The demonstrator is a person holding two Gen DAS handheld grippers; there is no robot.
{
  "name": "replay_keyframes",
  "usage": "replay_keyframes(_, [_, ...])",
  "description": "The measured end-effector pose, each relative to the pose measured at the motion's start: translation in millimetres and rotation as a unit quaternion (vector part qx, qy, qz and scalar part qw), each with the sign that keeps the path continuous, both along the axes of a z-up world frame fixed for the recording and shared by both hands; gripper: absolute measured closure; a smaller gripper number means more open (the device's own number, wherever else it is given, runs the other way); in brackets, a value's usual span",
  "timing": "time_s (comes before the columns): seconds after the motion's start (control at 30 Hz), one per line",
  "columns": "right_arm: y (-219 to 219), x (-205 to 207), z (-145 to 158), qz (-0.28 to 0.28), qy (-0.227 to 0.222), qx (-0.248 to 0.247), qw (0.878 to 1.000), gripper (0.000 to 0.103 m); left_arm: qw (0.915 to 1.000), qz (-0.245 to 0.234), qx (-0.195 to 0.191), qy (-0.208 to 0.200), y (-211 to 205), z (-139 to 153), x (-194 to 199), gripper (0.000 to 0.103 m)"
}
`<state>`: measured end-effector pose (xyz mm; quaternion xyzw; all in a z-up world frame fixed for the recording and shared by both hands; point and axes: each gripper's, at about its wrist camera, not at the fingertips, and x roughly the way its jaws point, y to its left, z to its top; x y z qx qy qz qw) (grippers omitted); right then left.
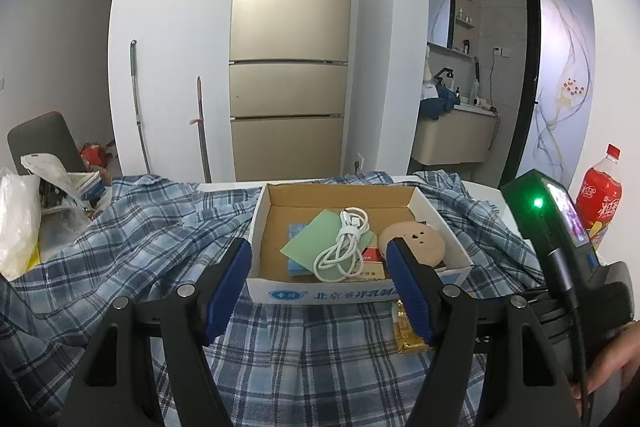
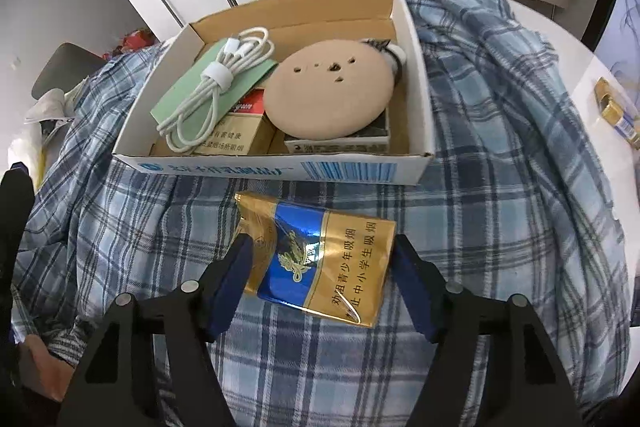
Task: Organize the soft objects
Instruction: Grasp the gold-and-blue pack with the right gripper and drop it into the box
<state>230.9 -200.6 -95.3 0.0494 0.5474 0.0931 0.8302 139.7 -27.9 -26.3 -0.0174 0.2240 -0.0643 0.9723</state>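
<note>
My right hand-held gripper (image 2: 320,279) has the soft gold-and-blue packet (image 2: 320,259) between its pads, which touch its sides, on the plaid cloth (image 2: 500,187) just short of the cardboard box (image 2: 280,165). Next I'd lift it into the box. My left hand-held gripper (image 1: 318,283) hovers half-open, empty.
</note>
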Motion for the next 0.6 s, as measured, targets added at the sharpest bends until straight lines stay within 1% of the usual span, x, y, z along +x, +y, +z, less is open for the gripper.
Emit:
replay_keyframes(0.1, [-2,-3,13,0.003,-0.014,0.005,1.000,0.035,0.9999,-0.002,0.003,-0.009,-1,6,-5,0.031])
replay_keyframes(0.2, [-2,-1,35,0.001,-0.041,0.018,0.999,0.034,0.9997,0.000,0.009,-0.023,-1,17,-5,0.031])
replay_keyframes(0.3, [2,16,56,-0.009,-0.076,0.015,0.997,0.034,0.9989,0.011,0.024,-0.040,-4,31,6,0.031])
replay_keyframes(0.33, [4,25,61,-0.012,-0.085,0.015,0.996,0.034,0.9986,0.022,0.029,-0.038,-5,37,17,0.031])
replay_keyframes(0.4, [10,45,66,-0.019,-0.095,0.019,0.995,0.034,0.9988,0.022,0.028,-0.034,-6,44,31,0.031])
replay_keyframes(0.5, [18,69,66,-0.018,-0.108,0.023,0.994,0.033,0.9984,0.022,0.030,-0.043,-5,53,46,0.031])
replay_keyframes(0.57, [22,77,64,-0.011,-0.124,0.017,0.992,0.031,0.9985,0.024,0.025,-0.042,-1,54,52,0.031])
replay_keyframes(0.6, [25,82,62,-0.001,-0.131,0.020,0.991,0.027,0.9986,0.027,0.021,-0.041,1,55,53,0.031])
